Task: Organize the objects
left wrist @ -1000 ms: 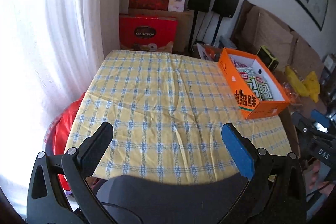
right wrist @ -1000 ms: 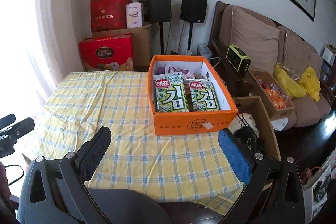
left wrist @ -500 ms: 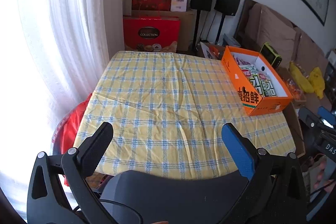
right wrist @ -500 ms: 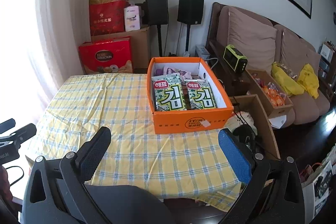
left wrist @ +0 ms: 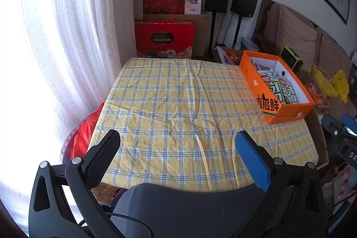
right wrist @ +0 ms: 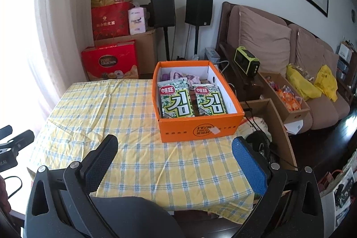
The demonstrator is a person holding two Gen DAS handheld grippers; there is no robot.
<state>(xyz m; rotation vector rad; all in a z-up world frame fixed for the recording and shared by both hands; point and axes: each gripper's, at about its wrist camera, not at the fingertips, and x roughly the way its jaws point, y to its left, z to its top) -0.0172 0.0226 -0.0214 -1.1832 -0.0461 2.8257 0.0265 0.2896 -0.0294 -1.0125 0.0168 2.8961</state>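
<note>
Both grippers have drawn back from the worktop (right wrist: 125, 117); left gripper (left wrist: 178, 148) and right gripper (right wrist: 175, 152) jaws spread, empty. Orange box (right wrist: 200, 128) of seaweed packets (right wrist: 176, 102) sits at twelve o'clock

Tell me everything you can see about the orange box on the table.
The orange box is open-topped cardboard, white inside, with dark printed lettering on its orange sides and a small white sticker on the near wall. It sits flat on the yellow checked tablecloth at the table's sofa-side edge. Inside, two green seaweed snack packets lie side by side, with purple packets behind them. Neither gripper touches it.
</note>
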